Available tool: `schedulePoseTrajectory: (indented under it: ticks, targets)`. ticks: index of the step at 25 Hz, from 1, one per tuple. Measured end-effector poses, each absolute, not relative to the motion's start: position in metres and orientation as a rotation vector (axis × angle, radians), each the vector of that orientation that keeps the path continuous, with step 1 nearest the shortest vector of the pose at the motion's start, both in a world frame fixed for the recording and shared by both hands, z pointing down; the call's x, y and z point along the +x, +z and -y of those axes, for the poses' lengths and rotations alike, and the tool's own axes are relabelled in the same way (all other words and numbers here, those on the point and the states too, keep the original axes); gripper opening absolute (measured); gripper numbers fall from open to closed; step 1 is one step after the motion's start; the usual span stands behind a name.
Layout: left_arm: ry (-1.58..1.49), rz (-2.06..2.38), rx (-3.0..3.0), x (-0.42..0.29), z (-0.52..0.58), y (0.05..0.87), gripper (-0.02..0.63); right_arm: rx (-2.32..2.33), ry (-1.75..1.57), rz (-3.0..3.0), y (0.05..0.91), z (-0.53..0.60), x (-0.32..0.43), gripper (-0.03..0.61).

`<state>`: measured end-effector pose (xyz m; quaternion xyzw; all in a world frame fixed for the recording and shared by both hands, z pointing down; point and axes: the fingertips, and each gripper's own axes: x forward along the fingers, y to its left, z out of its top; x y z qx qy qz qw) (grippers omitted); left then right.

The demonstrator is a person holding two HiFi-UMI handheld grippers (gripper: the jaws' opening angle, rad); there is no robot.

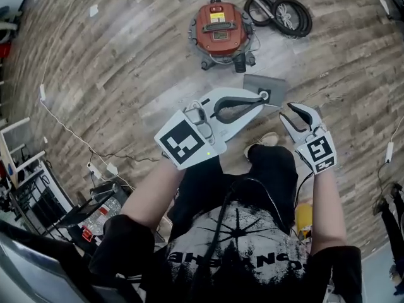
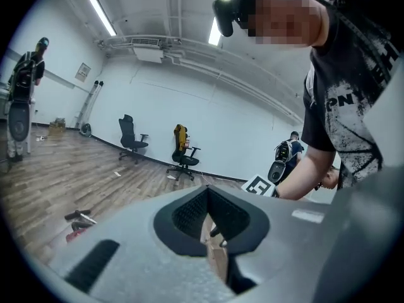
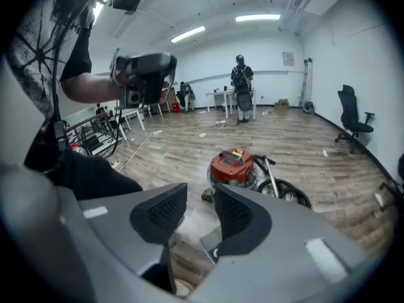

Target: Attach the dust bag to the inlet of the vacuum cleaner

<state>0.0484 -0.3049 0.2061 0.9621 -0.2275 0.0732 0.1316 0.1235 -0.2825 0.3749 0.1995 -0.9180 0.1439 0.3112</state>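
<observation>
The red vacuum cleaner [image 1: 219,29] [image 3: 232,167] stands on the wooden floor ahead of me. A flat grey dust bag collar [image 1: 257,83] [image 3: 210,240] with a round hole lies on the floor in front of it. My left gripper [image 1: 264,96] [image 2: 207,197] is shut, and I see nothing held in it. In the head view its tips overlap the collar's near edge, but in the right gripper view it hangs well above the floor [image 3: 146,74]. My right gripper [image 1: 287,114] [image 3: 197,197] is open and empty, above and just short of the collar.
A black hose and cable coil [image 1: 283,12] [image 3: 285,191] lies right of the vacuum. A power strip and cord [image 1: 101,167] trail across the floor at the left, near a cart [image 1: 38,188]. Office chairs [image 2: 183,153] and standing people [image 3: 241,87] are farther off.
</observation>
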Motion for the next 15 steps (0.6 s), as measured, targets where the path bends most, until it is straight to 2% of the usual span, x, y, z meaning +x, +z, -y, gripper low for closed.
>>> schedulePoseTrajectory:
  ticks: [4, 11, 15]
  targets:
    - [0.253, 0.614, 2.777, 0.052, 0.321, 0.284, 0.002, 0.372, 0.438, 2.282, 0.513, 0.277, 0.119, 0.235]
    - [0.280, 0.477, 2.818, 0.063, 0.339, 0.456, 0.002, 0.195, 0.351, 1.968, 0.780, 0.259, 0.152, 0.261]
    - [0.354, 0.468, 2.817, 0.063, 0.340, 0.554, 0.002, 0.084, 0.241, 1.839, 0.901, 0.253, 0.177, 0.263]
